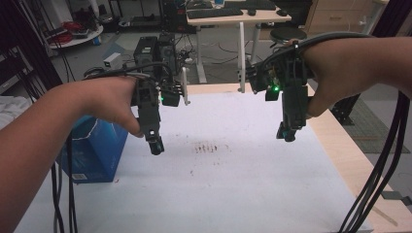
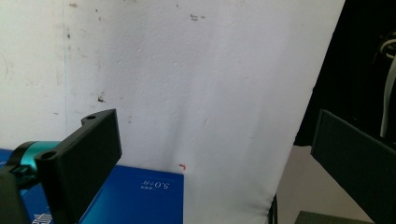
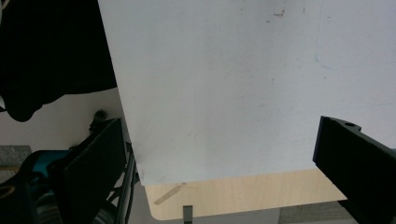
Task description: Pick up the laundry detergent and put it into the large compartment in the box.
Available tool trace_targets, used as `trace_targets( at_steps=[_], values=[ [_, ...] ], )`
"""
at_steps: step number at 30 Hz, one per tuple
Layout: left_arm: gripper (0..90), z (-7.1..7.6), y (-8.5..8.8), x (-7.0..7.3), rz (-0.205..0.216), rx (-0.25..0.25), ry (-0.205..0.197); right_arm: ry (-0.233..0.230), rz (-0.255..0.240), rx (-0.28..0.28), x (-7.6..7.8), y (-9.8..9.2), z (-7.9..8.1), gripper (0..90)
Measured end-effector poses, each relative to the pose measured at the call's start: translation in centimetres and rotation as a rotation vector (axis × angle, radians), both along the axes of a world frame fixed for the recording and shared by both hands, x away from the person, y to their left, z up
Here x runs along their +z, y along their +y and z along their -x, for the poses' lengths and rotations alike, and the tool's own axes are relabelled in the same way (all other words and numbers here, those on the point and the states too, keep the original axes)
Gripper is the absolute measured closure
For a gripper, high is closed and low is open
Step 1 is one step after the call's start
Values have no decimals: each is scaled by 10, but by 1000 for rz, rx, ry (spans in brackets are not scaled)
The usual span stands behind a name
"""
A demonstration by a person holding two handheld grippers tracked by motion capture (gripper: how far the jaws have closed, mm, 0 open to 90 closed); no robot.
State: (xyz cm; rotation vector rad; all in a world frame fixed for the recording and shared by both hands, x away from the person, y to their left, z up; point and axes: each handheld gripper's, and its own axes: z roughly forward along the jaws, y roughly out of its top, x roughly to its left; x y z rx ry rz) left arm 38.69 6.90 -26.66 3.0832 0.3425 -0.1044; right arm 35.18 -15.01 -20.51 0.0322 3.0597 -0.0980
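Two open tools; blue box (image 1: 94, 150) leftward

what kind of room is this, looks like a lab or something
Most likely a lab or workshop. Behind the white-covered table stands a desk with a keyboard, loose cables on the floor, and a black stool. A blue box sits near the left tool.

The blue box (image 2: 140, 196), at the lower left of the left gripper view, bears white print that seems to read "5.0". The smaller characters beside it are too blurred to read.
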Motion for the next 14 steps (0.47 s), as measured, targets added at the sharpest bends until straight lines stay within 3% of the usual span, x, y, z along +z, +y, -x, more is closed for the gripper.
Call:
trace_targets(
  at_steps=[14],
  values=[
    [17,1,0,-2,5,-3,-6,-2,-2,1,3,1,0,20]
  ],
)
